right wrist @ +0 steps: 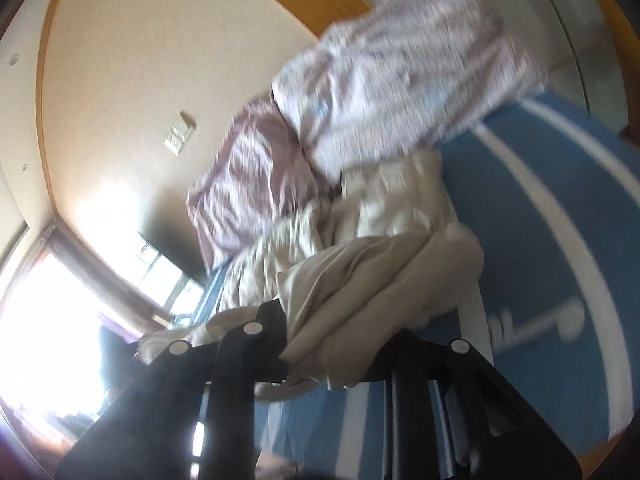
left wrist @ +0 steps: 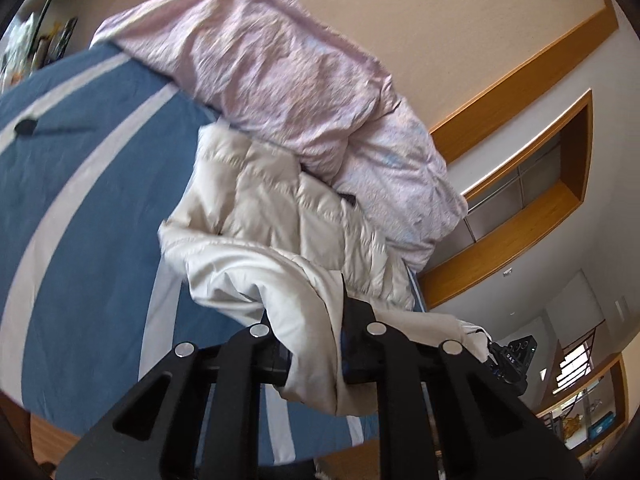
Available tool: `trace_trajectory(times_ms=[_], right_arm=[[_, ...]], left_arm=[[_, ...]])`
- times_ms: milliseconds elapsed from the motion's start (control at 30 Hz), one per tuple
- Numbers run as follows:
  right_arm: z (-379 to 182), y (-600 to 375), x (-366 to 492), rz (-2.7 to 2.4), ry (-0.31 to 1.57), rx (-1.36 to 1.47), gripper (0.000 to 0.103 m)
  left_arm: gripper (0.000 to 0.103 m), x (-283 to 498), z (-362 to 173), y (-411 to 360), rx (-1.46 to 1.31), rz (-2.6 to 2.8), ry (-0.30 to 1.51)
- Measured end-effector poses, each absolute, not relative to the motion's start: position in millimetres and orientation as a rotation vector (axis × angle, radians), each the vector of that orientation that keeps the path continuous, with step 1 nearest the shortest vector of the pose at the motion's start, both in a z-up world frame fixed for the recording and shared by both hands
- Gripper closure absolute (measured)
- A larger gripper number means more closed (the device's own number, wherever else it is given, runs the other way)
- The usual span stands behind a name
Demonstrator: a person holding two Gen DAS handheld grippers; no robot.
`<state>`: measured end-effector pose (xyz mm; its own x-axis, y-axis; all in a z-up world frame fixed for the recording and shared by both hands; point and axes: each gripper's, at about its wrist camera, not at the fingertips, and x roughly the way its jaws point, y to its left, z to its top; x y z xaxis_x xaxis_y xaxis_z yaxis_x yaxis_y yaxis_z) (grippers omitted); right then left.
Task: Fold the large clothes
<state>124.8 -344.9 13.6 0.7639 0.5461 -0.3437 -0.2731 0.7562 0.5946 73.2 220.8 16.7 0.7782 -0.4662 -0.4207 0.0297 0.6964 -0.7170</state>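
Bed [left wrist: 72, 208], both grippers w/ jacket [left wrist: 280, 216]

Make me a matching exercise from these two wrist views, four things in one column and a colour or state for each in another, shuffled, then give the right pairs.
Things:
1. cream quilted puffer jacket
2. crumpled patterned duvet
3. flat striped bed cover
4. left claw

Colour or state:
A. blue with pale bands
B. shut on cream fabric
C. pinkish lilac, heaped behind the jacket
D. bunched up, gripped at both ends

Pairs: 1-D, 2-C, 3-A, 4-B

The right claw is likewise shut on the jacket's fabric.
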Motion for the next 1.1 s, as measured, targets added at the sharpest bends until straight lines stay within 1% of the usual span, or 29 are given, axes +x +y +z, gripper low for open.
trace_trajectory(times_ms=[267,500,700,933,1000,1033,1067,1100], right_arm=[[68,-319,189,0.319,0.378,0.457,0.082],[82,-298,258,0.223,0.331,0.438,0.082],[69,-283,322,0.125,0.391,0.429,0.081],[29,-274,395,-0.005,0.55,0.446,0.079],[19,-271,408,-0.028,0.58,0.448,0.074],[14,-270,415,-0.038,0.595,0.455,0.071],[12,-270,419,-0.039,0.604,0.465,0.065],[9,-271,423,-0.036,0.616,0.483,0.058]], left_arm=[[0.089,141,61,226,-0.716,-0.261,0.547],[0.089,208,74,233,-0.72,-0.211,0.52],[0.088,268,57,241,-0.758,-0.16,0.534],[0.084,325,9,246,-0.809,-0.069,0.601],[0.083,333,-3,248,-0.827,-0.053,0.612],[0.08,336,-7,248,-0.833,-0.051,0.615],[0.079,340,-11,249,-0.839,-0.046,0.617],[0.075,342,-13,250,-0.843,-0.047,0.618]])
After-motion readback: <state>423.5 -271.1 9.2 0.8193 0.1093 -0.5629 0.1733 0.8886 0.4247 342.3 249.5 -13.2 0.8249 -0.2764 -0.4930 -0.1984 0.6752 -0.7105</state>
